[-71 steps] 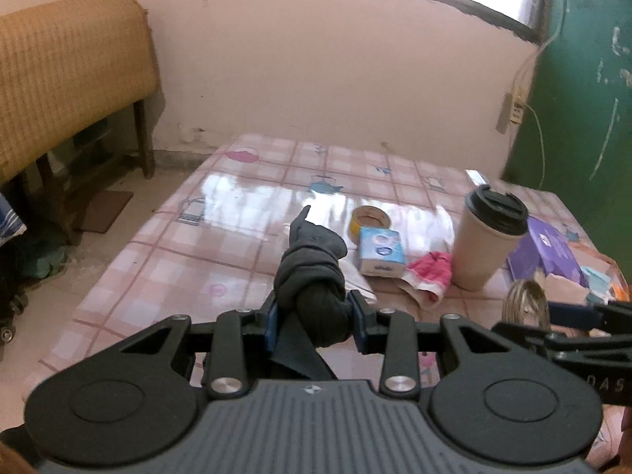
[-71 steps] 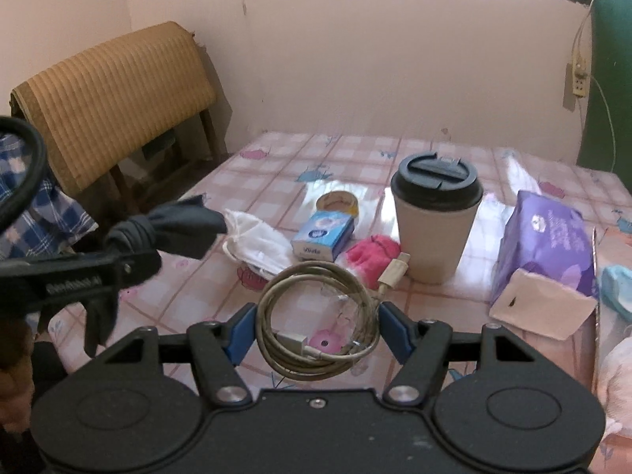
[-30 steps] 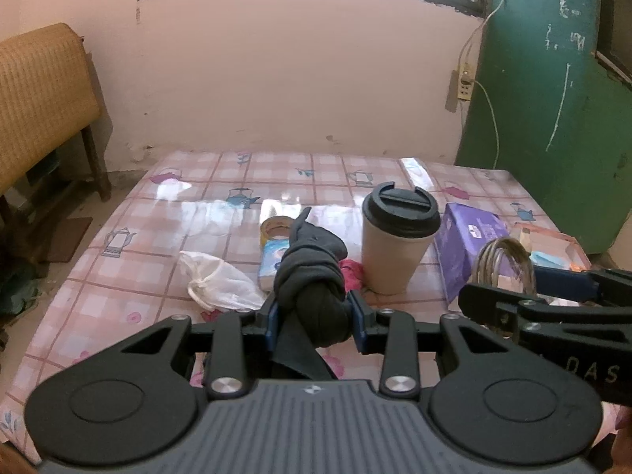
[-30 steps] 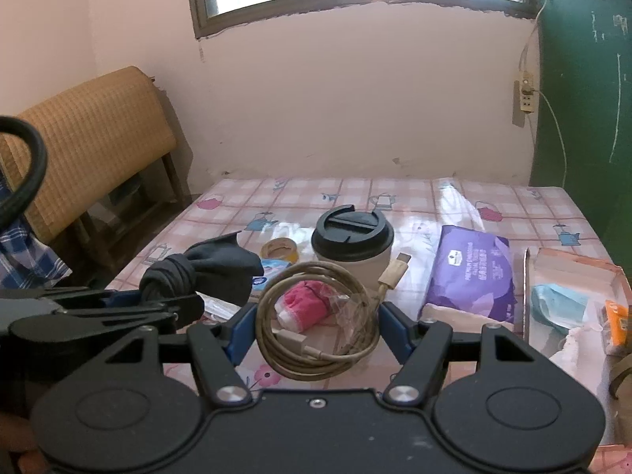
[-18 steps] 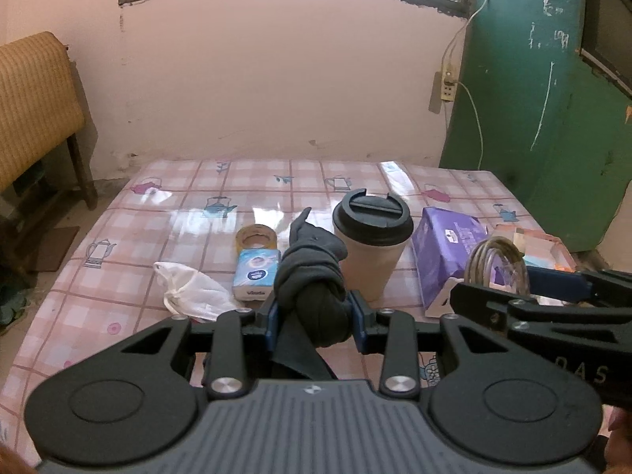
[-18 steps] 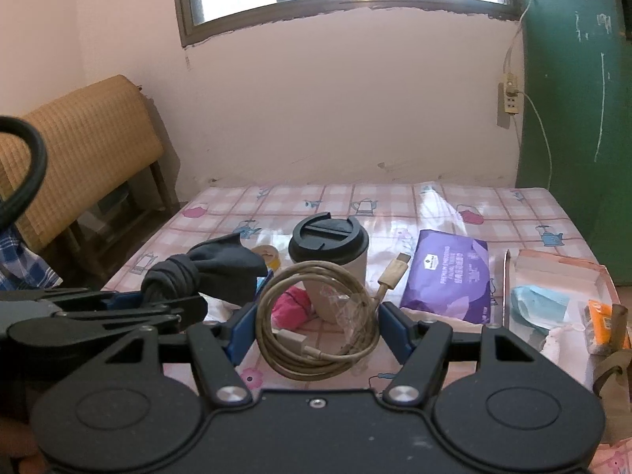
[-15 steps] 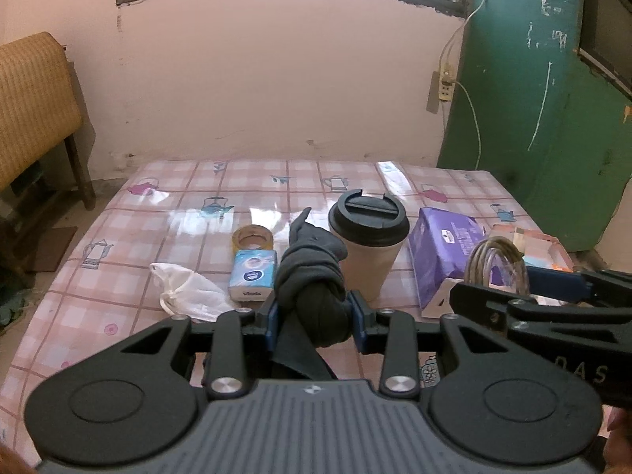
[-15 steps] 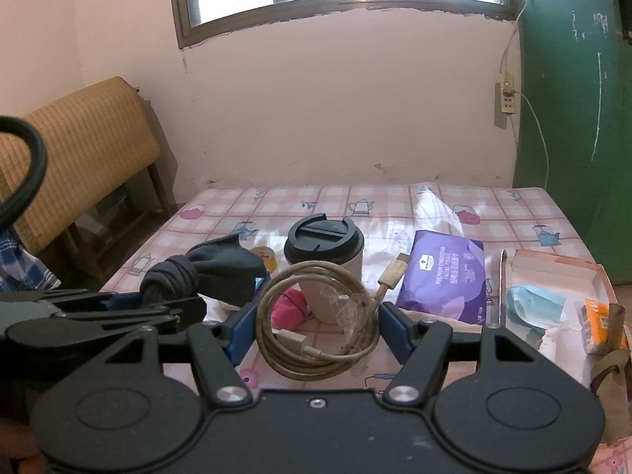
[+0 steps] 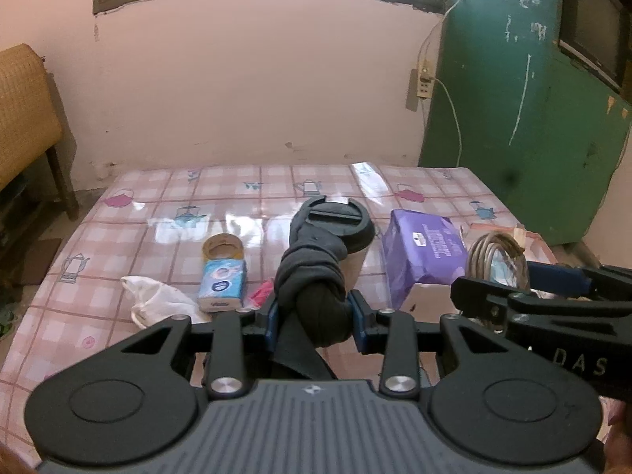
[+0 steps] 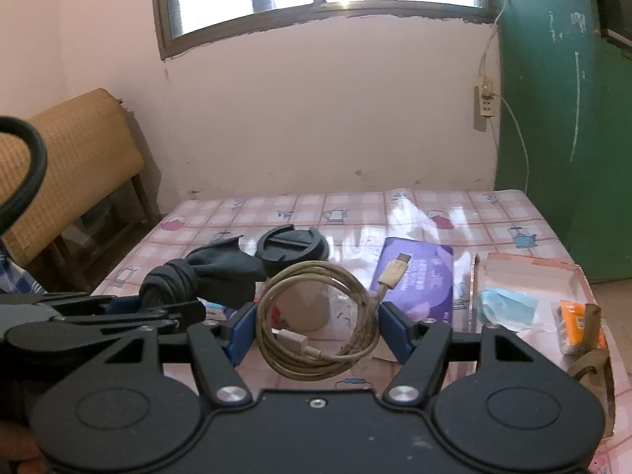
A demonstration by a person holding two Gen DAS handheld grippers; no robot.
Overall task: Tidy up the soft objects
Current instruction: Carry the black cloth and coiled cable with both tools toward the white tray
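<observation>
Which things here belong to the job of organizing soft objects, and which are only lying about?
For the job:
- dark knotted sock, held in the left gripper
- white cloth
- pink cloth

Lying about:
- coiled cable, held in the right gripper
- lidded cup
- tape roll
- purple pack

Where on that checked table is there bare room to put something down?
The far half of the table, behind the tape roll and lidded cup, is bare. The near strip, from white cloth to purple pack, is crowded.
</observation>
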